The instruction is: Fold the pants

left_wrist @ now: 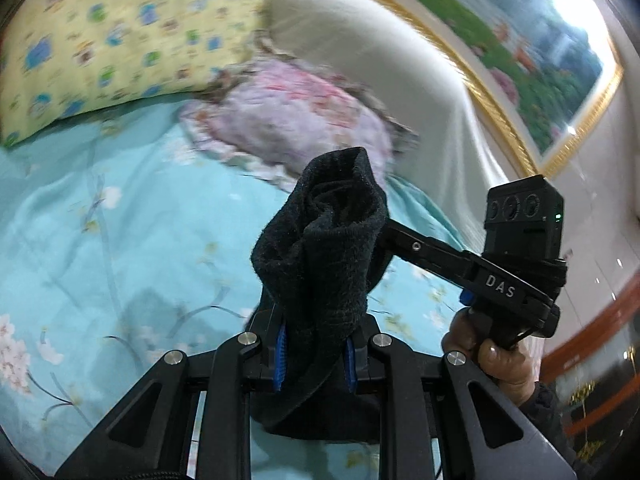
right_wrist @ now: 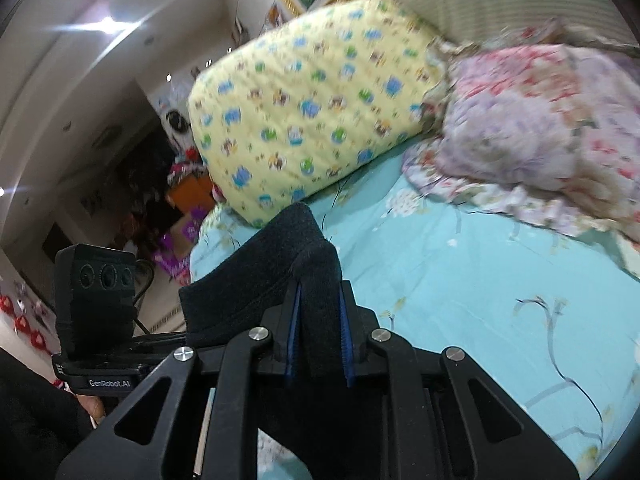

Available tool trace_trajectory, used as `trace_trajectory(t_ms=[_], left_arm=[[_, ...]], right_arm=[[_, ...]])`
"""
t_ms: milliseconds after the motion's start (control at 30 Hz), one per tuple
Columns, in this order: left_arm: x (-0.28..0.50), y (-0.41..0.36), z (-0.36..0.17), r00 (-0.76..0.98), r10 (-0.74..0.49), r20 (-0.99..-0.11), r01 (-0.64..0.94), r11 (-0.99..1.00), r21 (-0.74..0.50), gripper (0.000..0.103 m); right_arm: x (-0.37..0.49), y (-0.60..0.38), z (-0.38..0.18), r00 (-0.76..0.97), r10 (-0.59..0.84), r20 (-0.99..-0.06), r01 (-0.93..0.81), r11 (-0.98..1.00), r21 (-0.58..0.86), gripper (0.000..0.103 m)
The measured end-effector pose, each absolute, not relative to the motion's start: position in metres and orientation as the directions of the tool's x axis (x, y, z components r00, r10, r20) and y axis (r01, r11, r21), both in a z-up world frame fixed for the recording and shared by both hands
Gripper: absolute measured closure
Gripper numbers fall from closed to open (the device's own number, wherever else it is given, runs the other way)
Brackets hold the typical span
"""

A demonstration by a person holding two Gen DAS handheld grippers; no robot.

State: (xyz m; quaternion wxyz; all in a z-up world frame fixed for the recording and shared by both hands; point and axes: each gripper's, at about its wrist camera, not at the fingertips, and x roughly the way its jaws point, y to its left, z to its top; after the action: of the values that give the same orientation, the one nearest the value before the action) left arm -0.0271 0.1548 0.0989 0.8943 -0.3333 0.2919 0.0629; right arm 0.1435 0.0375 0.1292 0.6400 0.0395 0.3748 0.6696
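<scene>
The black pants [left_wrist: 320, 256] hang bunched in the air above the bed [left_wrist: 120, 240], soft, thick and floppy, likely light. The left tool [left_wrist: 316, 348] pinches one bunched part, the right tool [right_wrist: 318, 340] another. Taking hold at the waistband corners would probably let them drop flat.

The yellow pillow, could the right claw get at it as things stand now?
Probably not yet. The right claw is shut on the black pants, so it has no free grip. The yellow pillow lies ahead on the bed with nothing between them.
</scene>
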Motion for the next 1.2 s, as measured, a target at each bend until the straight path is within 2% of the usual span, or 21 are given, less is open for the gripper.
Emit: trace_trajectory(t_ms=[500,933,1200], left_arm=[[0.018,0.037,0.124,0.785,-0.252,-0.566,-0.097,0.852,-0.514,0.082],[0.04,-0.039,0.105,0.708,-0.335,-0.622,0.009,0.885,-0.466,0.082],[0.055,-0.073,0.082,0.655,-0.352,-0.669,0.044,0.901,-0.431,0.082]], right_arm=[[0.163,-0.102,0.124,-0.016,0.947,-0.32,-0.756,0.198,0.624,0.085],[0.164,-0.189,0.085,0.091,0.958,-0.273,-0.666,0.262,0.698,0.085],[0.161,-0.225,0.051,0.143,0.951,-0.275,-0.598,0.304,0.742,0.085]])
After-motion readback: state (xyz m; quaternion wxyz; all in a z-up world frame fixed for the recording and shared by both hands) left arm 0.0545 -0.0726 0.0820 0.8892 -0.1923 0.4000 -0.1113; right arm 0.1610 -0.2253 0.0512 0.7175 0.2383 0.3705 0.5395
